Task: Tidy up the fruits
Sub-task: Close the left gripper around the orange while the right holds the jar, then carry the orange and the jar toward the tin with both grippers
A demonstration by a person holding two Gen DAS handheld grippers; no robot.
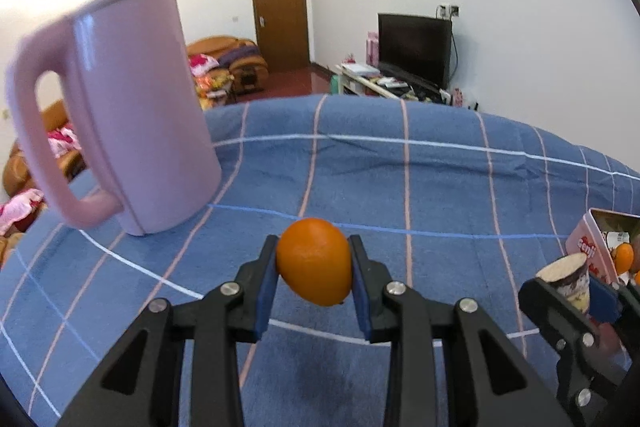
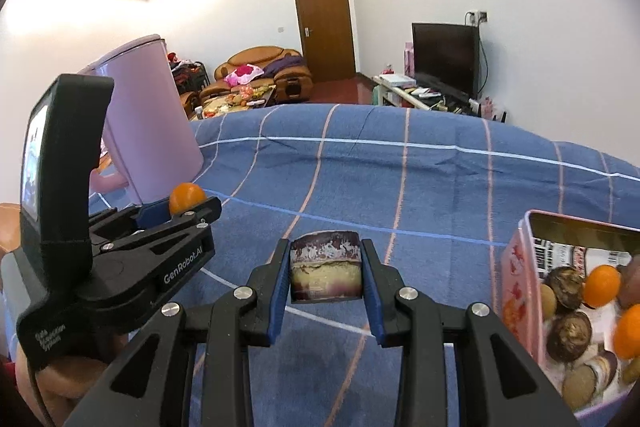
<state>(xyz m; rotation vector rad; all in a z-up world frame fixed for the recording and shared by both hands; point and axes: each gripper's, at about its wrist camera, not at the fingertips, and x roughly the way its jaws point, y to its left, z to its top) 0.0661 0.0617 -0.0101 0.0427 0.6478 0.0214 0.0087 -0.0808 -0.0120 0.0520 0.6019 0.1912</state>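
My left gripper is shut on a small orange fruit, held above the blue checked cloth. From the right wrist view the same orange fruit shows in the left gripper at the left. My right gripper is shut on a short brown-and-cream cut piece, also above the cloth; it appears at the right edge as the right gripper holding the cut piece. A pink tin at the right holds oranges and several dark brown pieces.
A tall pink kettle with a handle stands on the cloth at the left, close to the left gripper. The pink tin sits at the cloth's right edge. Behind the cloth lie sofas, a brown door and a television.
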